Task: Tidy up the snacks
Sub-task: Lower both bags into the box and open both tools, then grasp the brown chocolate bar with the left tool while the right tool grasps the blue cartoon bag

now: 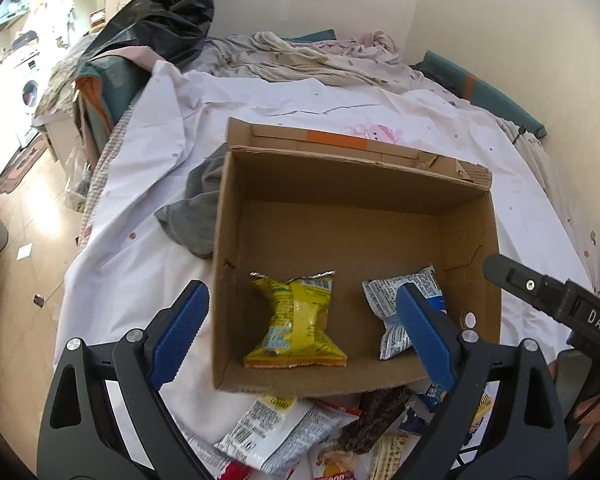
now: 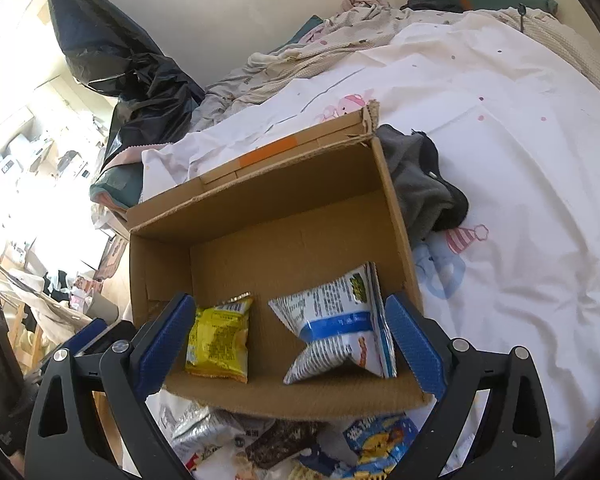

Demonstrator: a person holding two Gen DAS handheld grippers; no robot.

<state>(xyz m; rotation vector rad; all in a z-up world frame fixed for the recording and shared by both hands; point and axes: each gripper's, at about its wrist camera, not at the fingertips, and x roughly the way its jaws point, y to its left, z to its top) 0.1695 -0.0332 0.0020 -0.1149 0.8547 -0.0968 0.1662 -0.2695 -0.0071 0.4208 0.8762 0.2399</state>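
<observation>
An open cardboard box [image 1: 352, 184] [image 2: 260, 204] lies on the white bed sheet. Inside it lie a yellow snack bag [image 1: 296, 320] [image 2: 218, 340] and a white-and-blue snack bag [image 1: 396, 304] [image 2: 340, 328]. A pile of loose snack packets [image 1: 300, 436] [image 2: 284, 440] lies on the sheet in front of the box. My left gripper [image 1: 300, 332] is open and empty above the box's front edge. My right gripper [image 2: 288, 344] is open and empty, also above the front edge, and shows at the right of the left wrist view [image 1: 548, 292].
A grey cloth [image 1: 196, 216] [image 2: 420, 184] lies against the box's side. Crumpled bedding [image 1: 300, 56] and a black plastic bag [image 1: 160, 12] are at the head of the bed. The bed's left edge drops to a wooden floor [image 1: 24, 240].
</observation>
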